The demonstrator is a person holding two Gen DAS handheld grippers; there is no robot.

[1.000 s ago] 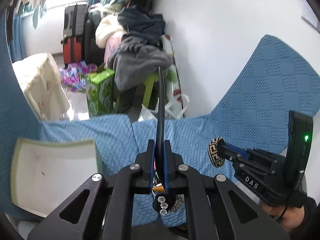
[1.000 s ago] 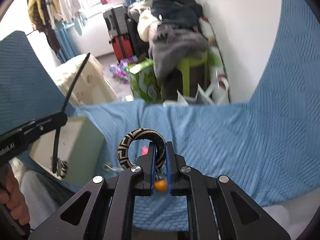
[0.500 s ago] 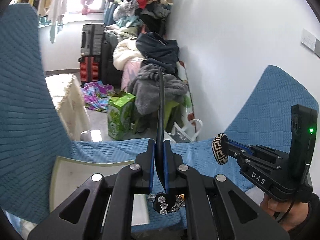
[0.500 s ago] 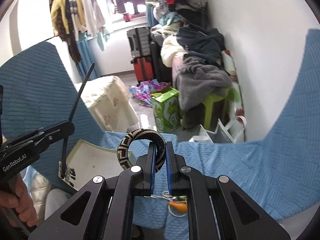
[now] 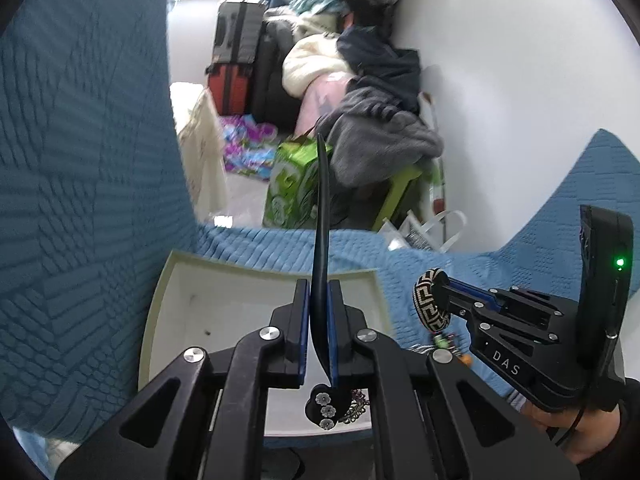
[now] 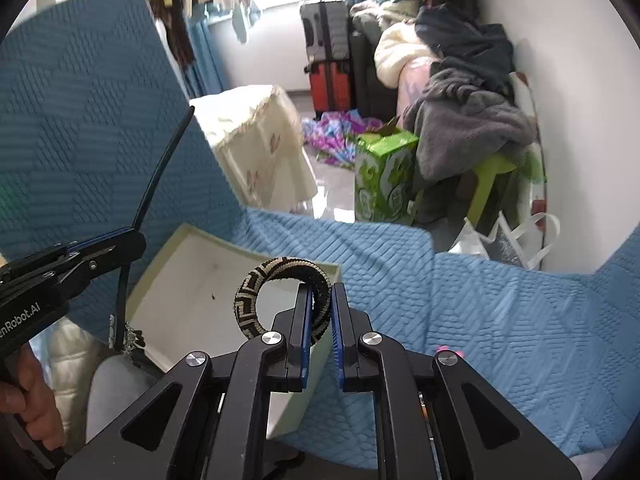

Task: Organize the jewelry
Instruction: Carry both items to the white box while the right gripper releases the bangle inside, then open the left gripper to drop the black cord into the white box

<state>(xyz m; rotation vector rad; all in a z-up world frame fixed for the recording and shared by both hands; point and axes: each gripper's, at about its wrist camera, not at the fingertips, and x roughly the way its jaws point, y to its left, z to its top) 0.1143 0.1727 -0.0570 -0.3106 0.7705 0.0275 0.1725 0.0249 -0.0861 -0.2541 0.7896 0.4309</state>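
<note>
My left gripper (image 5: 319, 292) is shut on a thin black headband (image 5: 322, 216) that stands upright, its jewelled end (image 5: 325, 406) hanging below the fingers. It hovers over an open white box (image 5: 192, 320) on the blue quilted cover. My right gripper (image 6: 321, 296) is shut on a black-and-cream patterned bangle (image 6: 256, 296), held just above the box's near right corner (image 6: 176, 280). The bangle (image 5: 432, 306) and right gripper also show in the left wrist view; the headband (image 6: 156, 184) shows in the right wrist view.
Small jewellery pieces (image 5: 444, 342) lie on the blue cover (image 6: 500, 320) right of the box. Beyond the bed edge are a green carton (image 6: 384, 176), a clothes pile (image 6: 460, 92), suitcases (image 6: 332, 56) and a draped cream table (image 6: 256, 140). A white wall stands at right.
Both grippers have moved left and over the white box, still holding the headband and bangle. The box now sits under the left gripper's fingers and close under the right one.
</note>
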